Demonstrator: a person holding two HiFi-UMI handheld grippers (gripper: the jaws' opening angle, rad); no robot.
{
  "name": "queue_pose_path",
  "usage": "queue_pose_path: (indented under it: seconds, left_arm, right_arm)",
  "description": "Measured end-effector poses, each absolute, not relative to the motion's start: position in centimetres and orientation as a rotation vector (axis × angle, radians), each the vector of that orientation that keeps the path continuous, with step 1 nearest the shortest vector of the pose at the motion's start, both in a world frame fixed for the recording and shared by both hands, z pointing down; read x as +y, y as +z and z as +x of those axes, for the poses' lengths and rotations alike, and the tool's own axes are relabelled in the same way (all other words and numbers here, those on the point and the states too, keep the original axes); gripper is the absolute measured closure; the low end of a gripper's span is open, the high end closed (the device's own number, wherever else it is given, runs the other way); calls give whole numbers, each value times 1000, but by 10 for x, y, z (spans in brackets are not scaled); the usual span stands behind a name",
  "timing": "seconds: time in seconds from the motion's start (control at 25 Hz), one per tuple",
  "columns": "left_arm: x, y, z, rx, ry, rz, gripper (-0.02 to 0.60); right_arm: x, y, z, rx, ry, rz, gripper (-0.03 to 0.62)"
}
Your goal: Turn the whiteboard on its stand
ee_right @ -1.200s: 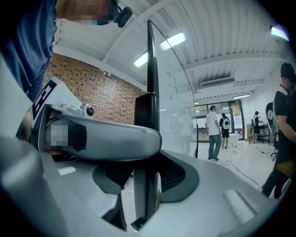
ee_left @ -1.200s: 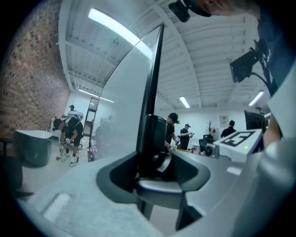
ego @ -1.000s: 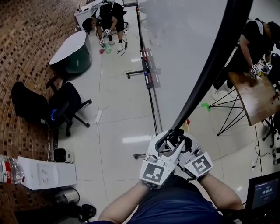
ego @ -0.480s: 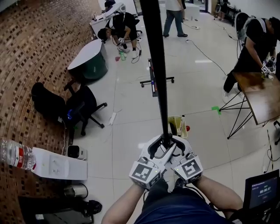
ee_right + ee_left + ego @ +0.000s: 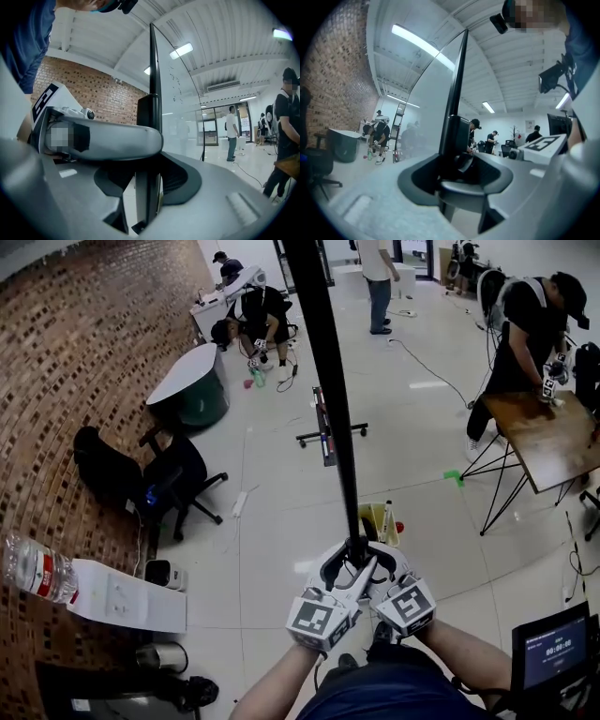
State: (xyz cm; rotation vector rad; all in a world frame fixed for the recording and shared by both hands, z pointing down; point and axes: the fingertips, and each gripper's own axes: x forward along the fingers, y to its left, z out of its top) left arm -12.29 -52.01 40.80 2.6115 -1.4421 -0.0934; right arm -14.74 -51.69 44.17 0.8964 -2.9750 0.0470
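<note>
The whiteboard [image 5: 328, 381] stands edge-on in the head view, a thin black frame line running from the top down to my hands. Its stand's foot [image 5: 333, 435] rests on the tiled floor behind. My left gripper [image 5: 347, 561] and right gripper [image 5: 368, 557] meet at the frame's near end, each shut on it from its own side. In the left gripper view the black frame [image 5: 457, 93] rises from between the jaws of my left gripper [image 5: 457, 157], with the pale board face [image 5: 424, 108] to the left. In the right gripper view my right gripper [image 5: 149, 173] clamps the same frame [image 5: 154, 70].
A brick wall runs along the left. A black office chair [image 5: 173, 479] and a round table [image 5: 192, 381] stand left of the board. People crouch at the back [image 5: 258, 320]. A wooden table [image 5: 544, 437] with a person [image 5: 530, 334] is at the right. A yellow item [image 5: 375, 517] lies on the floor.
The board has swung from showing its white face to standing edge-on. Both grippers stayed clamped on the frame and moved with it.
</note>
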Motion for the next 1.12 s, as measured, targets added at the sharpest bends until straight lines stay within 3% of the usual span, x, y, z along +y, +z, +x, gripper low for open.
queue_pose_path:
  seconds: [1.12]
  left_arm:
    - [-349,394,-73,-1492,-140,2609,350]
  right_arm:
    - [-345,428,-99,-3021,29,885,436]
